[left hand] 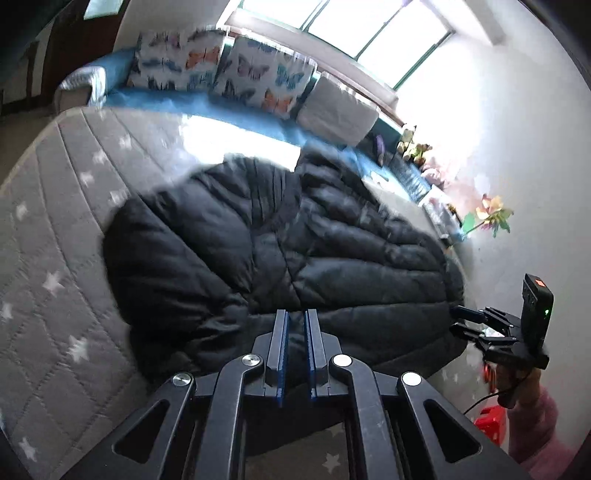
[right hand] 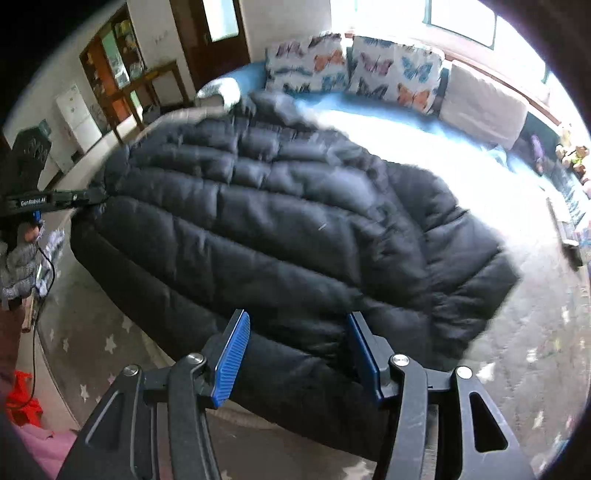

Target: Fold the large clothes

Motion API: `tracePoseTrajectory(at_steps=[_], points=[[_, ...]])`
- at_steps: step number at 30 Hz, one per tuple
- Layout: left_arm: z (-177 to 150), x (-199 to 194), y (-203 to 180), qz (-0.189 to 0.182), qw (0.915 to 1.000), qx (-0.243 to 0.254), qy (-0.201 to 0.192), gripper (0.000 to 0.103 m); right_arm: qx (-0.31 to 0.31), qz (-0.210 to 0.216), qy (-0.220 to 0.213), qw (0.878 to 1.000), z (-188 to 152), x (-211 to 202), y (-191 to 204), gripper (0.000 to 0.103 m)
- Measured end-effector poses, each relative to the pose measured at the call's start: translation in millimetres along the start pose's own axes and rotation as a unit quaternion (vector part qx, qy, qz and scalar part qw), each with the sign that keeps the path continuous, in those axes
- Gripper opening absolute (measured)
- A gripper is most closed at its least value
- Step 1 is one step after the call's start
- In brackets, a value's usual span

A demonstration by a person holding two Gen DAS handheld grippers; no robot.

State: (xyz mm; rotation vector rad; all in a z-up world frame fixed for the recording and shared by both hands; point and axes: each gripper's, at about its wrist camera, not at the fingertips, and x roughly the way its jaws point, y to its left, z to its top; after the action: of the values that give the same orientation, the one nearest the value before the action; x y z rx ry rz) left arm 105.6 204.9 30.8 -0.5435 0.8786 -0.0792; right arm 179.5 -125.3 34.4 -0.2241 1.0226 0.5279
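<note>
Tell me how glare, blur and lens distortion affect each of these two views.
Left wrist view: the window blows out to white, washing the wall; the black puffer jacket is smeared at its edges; the grey star-print mattress bows with the fisheye. Right wrist view: glare whitens the blue sheet past the jacket; jacket edges blurred; dark vignette at the corners.

Black hand-held gripper [right hand: 295, 354] with ribbed blue pads [right hand: 231, 363], silver screws; pink sleeve [left hand: 535, 432].

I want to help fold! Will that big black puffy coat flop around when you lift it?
Probably floppy: the puffy coat sags over the edge where the right gripper holds a thick fold. Its puffy quilting suggests it is light for its size. The smooth-looking shell may slip.
</note>
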Motion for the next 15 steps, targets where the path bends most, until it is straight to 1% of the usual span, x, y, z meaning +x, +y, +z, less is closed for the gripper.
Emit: tracePoseTrajectory(at_steps=[1, 2, 3, 4, 5, 6, 7, 8, 10, 13, 15], points=[[1, -8, 0, 0.002, 0.9999, 0.003, -0.010, 0.011, 0.019, 0.007, -0.012, 1.000, 2, -10, -9, 0.060], [4, -17, 1, 0.001, 0.9998, 0.005, -0.021, 0.013, 0.035, 0.013, -0.017, 0.999, 3, -14, -18, 0.066], [7, -25, 4, -0.002, 0.9996, 0.004, -0.029, 0.017, 0.054, 0.020, -0.019, 0.998, 4, -18, -29, 0.076], [11, -31, 9, 0.000, 0.9994, -0.006, -0.035, 0.038, 0.072, 0.026, -0.018, 0.997, 3, -19, -40, 0.080], [15, -33, 14, 0.003, 0.9991, -0.016, -0.039, 0.066, 0.084, 0.025, -0.015, 0.996, 0, -18, -50, 0.081], [17, -36, 20, 0.007, 0.9985, -0.029, -0.046, 0.076, 0.096, 0.025, -0.010, 0.995, -1, -15, -59, 0.081], [19, -39, 27, 0.013, 0.9969, -0.046, -0.062, 0.081, 0.109, 0.031, -0.003, 0.994, -3, -10, -69, 0.081], [21, -40, 32, 0.016, 0.9962, -0.054, -0.066, 0.081, 0.127, 0.037, 0.003, 0.991, -4, -2, -78, 0.081], [24, -36, 42, 0.015, 0.9966, -0.060, -0.054, 0.084, 0.162, 0.058, 0.013, 0.985, -10, 14, -95, 0.081], [27, -28, 54, 0.034, 0.9964, -0.066, -0.042, 0.084, 0.193, 0.091, 0.019, 0.977, -16, 33, -111, 0.081], [27, -23, 60, 0.037, 0.9963, -0.068, -0.038, 0.085, 0.207, 0.101, 0.021, 0.973, -19, 42, -117, 0.083]])
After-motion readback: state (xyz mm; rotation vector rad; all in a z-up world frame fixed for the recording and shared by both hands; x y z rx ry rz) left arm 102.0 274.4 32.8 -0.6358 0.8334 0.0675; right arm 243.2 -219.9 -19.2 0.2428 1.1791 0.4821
